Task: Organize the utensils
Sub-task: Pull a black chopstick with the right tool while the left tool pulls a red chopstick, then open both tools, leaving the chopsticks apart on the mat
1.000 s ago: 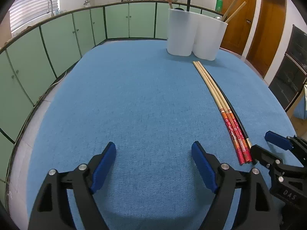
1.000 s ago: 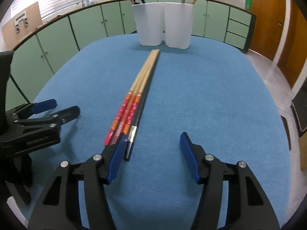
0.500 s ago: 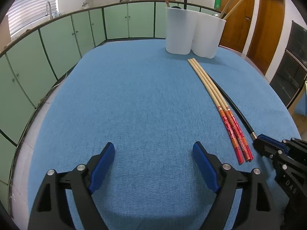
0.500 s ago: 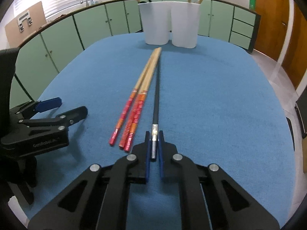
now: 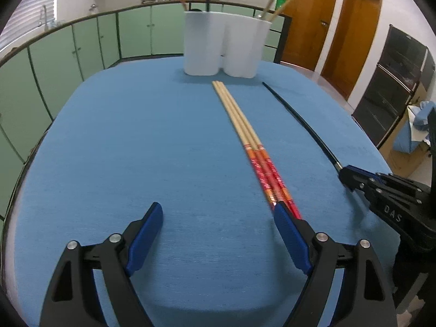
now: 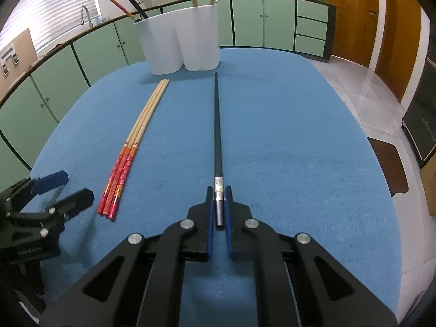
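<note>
My right gripper is shut on the silver-capped end of a black chopstick, which points toward the white holder and seems lifted off the cloth. It also shows in the left wrist view, held by the right gripper. Three wooden chopsticks with red handles lie together on the blue cloth, left of the black one. My left gripper is open and empty; its right fingertip is at the red handle ends. The white two-part holder holds several chopsticks.
The blue tablecloth covers a rounded table. Green cabinets run along the back and left. Wooden doors and a dark cabinet stand at the right. The left gripper shows in the right wrist view.
My right gripper closed on the black chopstick and drew it to the right, away from the red-handled ones. My left gripper moved right, toward the red handle ends.
</note>
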`<state>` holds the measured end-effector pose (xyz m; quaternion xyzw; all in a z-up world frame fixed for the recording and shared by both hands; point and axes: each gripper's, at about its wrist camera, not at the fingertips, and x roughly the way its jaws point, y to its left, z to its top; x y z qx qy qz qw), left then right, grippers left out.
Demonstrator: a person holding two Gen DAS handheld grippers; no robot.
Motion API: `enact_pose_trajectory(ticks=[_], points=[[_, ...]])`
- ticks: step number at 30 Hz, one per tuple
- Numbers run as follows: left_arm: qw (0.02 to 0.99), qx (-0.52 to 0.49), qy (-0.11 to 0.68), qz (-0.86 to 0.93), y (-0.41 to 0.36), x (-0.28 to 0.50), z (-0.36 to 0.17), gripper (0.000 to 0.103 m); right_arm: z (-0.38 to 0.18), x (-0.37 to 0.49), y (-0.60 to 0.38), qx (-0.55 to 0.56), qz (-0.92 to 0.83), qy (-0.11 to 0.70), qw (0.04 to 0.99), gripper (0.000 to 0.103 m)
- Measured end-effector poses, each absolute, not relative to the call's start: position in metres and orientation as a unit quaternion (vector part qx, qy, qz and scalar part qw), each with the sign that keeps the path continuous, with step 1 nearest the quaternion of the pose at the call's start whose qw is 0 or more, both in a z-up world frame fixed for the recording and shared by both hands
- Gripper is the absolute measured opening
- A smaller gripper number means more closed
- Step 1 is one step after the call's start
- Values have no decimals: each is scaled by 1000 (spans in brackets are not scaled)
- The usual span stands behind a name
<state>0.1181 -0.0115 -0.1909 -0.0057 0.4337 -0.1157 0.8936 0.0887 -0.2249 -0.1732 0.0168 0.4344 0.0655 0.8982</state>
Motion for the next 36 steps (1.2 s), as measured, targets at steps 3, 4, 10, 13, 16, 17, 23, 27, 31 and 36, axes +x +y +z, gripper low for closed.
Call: enact_pose_trajectory(ticks=[3,4,10,13,16,17,23,27,31,36], points=[[893,1,435,-120,-19,117,-192,83,-175,90,-226,16,67,434,898,6],[892,7,435,-119,-21,117,-193,83,-175,88,-226,16,67,434,898,6],[892,28,440,-105,-29,119,-196,84,-174,87,-226,18,68,435,898,6],[894,37,441,-71,-25,120,-197,84,-174,87,-225,17,81,434,897,6],[896,24,440,-54,-13,122,-196,84,-173,86,-222,8,94,432,897,11],[897,23,439,-53,-10,121,-196,84,-172,85,-221,7,97,431,897,12],[900,5,429,-77,-1,112,-193,83,-169,66,-224,-11,110,420,901,38],[900,18,428,-81,-5,106,-193,82,-169,59,-230,-3,111,423,899,36],[899,32,431,-75,-14,109,-194,77,-169,60,-228,-7,107,427,898,29],[899,30,431,-80,-19,110,-195,70,-170,63,-223,-11,106,428,898,24]])
